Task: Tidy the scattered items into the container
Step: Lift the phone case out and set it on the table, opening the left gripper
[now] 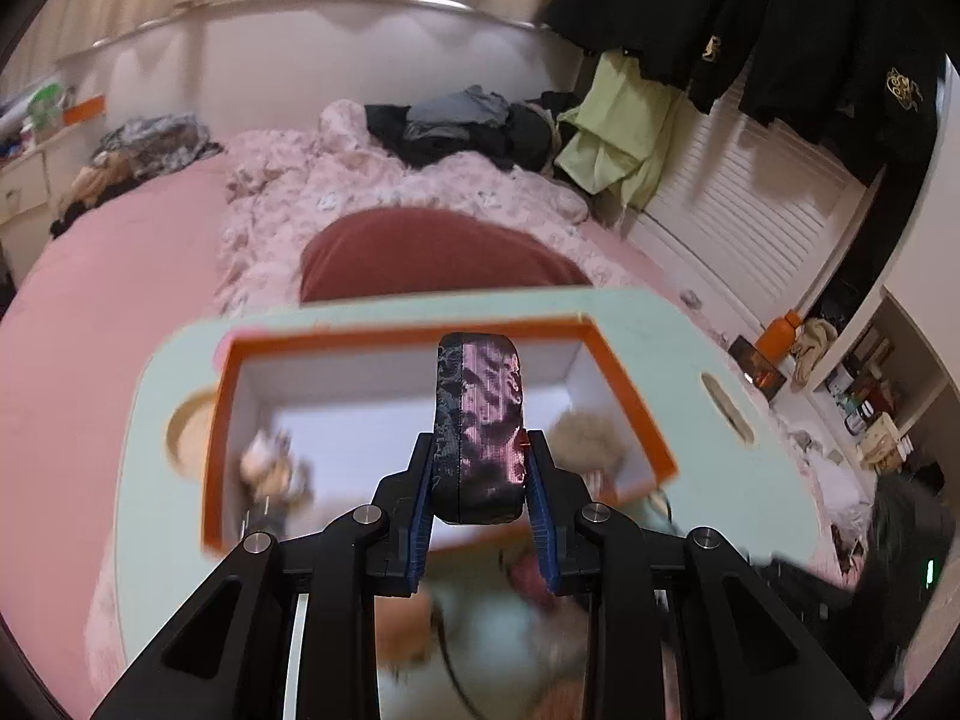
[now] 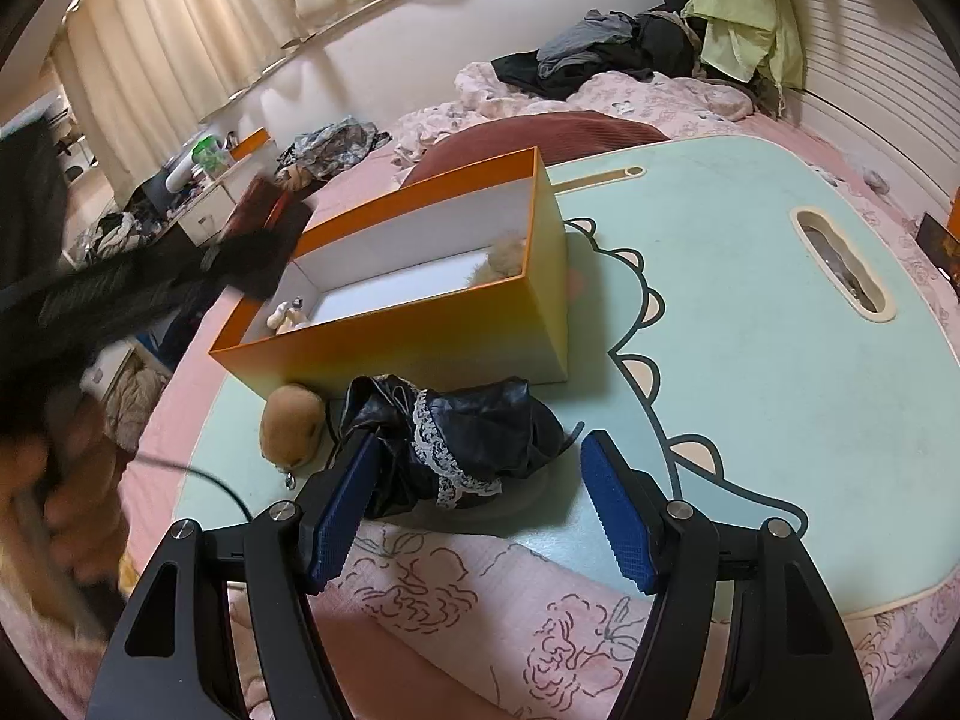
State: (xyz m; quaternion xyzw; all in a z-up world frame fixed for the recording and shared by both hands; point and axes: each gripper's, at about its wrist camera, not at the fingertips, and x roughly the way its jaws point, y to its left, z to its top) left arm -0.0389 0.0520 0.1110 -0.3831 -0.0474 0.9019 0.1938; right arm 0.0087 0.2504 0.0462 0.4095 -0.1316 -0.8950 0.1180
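Observation:
My left gripper [image 1: 480,468] is shut on a dark pink-patterned case [image 1: 480,420] and holds it above the open orange box [image 1: 630,402]. In the right wrist view the left gripper [image 2: 264,240] with the case hovers over the box's [image 2: 420,342] left end. Inside the box lie a small figurine [image 2: 288,315] and a beige plush [image 2: 504,258]. My right gripper [image 2: 480,510] is open and empty, its fingers either side of a black lace-trimmed cloth bundle [image 2: 456,444]. A brown plush [image 2: 294,420] lies left of the bundle, in front of the box.
The box stands on a mint-green dinosaur lap table [image 2: 750,330] resting on a pink bed [image 1: 90,330]. A dark red pillow [image 1: 432,258] and rumpled quilt with clothes [image 1: 468,126] lie behind. A nightstand [image 2: 204,192] stands at the far left.

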